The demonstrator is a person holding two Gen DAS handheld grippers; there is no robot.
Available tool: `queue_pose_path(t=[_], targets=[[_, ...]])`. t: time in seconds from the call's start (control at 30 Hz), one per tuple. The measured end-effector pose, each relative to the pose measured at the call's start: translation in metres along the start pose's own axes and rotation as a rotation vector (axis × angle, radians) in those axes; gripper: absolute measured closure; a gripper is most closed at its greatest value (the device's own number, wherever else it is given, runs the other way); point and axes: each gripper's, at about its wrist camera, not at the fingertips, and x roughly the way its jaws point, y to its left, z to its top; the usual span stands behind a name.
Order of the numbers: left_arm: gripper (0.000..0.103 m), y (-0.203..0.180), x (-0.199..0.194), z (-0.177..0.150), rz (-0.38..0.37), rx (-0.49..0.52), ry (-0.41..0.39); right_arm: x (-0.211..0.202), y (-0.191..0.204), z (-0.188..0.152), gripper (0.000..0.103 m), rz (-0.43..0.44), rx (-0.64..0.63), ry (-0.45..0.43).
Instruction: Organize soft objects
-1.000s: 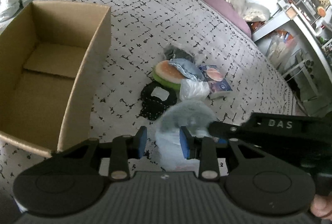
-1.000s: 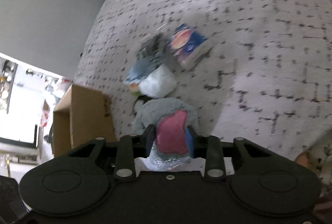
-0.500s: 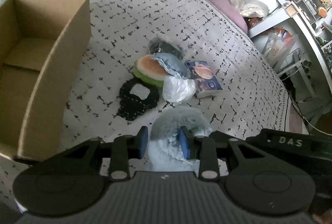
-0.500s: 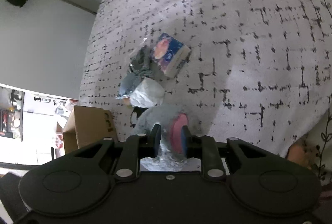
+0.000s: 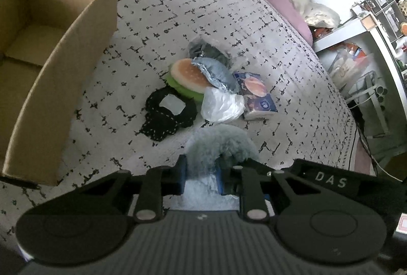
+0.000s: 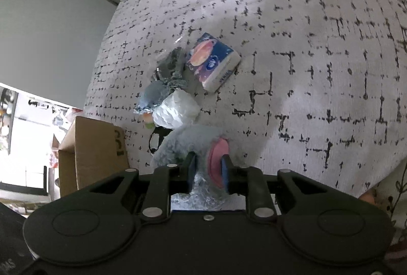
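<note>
Both grippers were clamped on the same grey plush toy at the near edge of the patterned bedspread: the left gripper pinched its fur, the right gripper pinched beside its pink patch. Just beyond the toy lay a white plastic bag, a tissue pack, a burger plush and a black crocheted piece. An open cardboard box stood to the left, well apart.

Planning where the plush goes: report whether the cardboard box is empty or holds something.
Empty as far as visible: the cardboard box stands open-topped, showing only bare floor flaps. Its near corner is cut off by the frame.
</note>
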Motion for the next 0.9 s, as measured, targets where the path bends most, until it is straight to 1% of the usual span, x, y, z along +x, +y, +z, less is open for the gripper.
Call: queue_pose_path(t=[0.13,0.27,0.53,0.9], targets=[[0.082,-0.005,-0.014,-0.001,-0.009,0.014,-0.032,-0.013,0.004,-0.004,0.085,0.034,-0.016,-0.038],[0.083,-0.007,-0.035,0.001,-0.027,0.021,-0.076,-0.029,0.009,-0.01,0.085,0.093,-0.038,-0.082],[0.083,-0.002,-0.075,0.002,-0.045,0.02,-0.15,-0.049,0.028,-0.02,0.086,0.18,-0.119,-0.121],[0.083,0.013,-0.118,0.003,-0.038,0.02,-0.24,-0.064,0.06,-0.037,0.086,0.282,-0.203,-0.181]])
